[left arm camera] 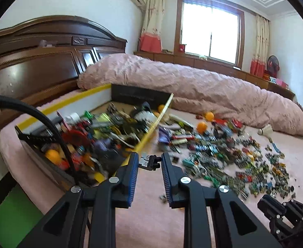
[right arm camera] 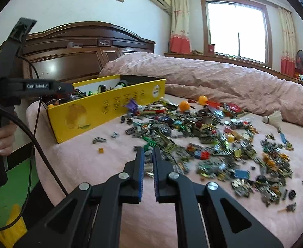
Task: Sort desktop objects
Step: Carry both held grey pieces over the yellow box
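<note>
Toy bricks (right arm camera: 213, 142); "GenRobot.AI" gripper label (right arm camera: 37, 86)

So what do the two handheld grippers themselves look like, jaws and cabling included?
Both are matte black frames with triangular cut-outs and silver round pivot bolts. The left gripper and right gripper each have long black jaws lined with ribbed blue pads. Seen from the right wrist, the left unit's body carries white "GenRobot.AI" lettering, with a thick black cable trailing down.

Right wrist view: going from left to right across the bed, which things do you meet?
Yellow box → small yellow brick → right gripper → orange ball → white shuttlecock.
</note>
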`<state>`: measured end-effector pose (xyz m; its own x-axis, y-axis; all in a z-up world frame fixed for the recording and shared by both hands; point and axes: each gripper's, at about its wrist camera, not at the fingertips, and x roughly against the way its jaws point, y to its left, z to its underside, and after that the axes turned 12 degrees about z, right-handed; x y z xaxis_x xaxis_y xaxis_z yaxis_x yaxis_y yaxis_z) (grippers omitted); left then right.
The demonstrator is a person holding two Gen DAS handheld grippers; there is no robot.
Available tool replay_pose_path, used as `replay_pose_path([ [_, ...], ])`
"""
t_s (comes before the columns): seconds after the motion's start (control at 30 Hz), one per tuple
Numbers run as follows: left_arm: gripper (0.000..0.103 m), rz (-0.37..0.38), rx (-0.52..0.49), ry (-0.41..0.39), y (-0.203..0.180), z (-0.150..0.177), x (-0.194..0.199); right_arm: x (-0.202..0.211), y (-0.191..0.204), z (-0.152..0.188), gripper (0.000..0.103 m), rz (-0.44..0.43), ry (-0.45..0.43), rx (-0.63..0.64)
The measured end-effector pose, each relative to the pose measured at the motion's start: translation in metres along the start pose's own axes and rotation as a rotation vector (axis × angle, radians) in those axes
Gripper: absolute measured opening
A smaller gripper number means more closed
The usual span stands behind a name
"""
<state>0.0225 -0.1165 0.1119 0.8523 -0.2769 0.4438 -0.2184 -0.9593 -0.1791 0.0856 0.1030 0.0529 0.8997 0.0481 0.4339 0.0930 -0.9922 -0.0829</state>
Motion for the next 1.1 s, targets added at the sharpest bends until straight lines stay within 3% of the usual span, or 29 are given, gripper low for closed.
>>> replay_pose_path([
  [0.3, 0.023, -0.085, 0.035, 0.0, 0.036, -0.013, 0.0, -0.022, 0.039, -0.044, 0.009, -0.11, -0.051, 0.039],
  [0.57, 0.023, -0.158, 0.078, 0.003, 0.089, -0.029, -0.006, -0.058, 0.074, -0.08, 0.009, -0.224, -0.024, 0.019],
  [0.7, 0.023, -0.195, 0.096, 0.022, 0.12, -0.04, -0.022, -0.072, 0.093, -0.099, 0.009, -0.309, -0.003, -0.027],
  [1.1, 0.023, -0.281, 0.09, 0.096, 0.175, -0.076, -0.08, -0.128, 0.161, -0.128, 0.009, -0.378, 0.058, -0.019],
])
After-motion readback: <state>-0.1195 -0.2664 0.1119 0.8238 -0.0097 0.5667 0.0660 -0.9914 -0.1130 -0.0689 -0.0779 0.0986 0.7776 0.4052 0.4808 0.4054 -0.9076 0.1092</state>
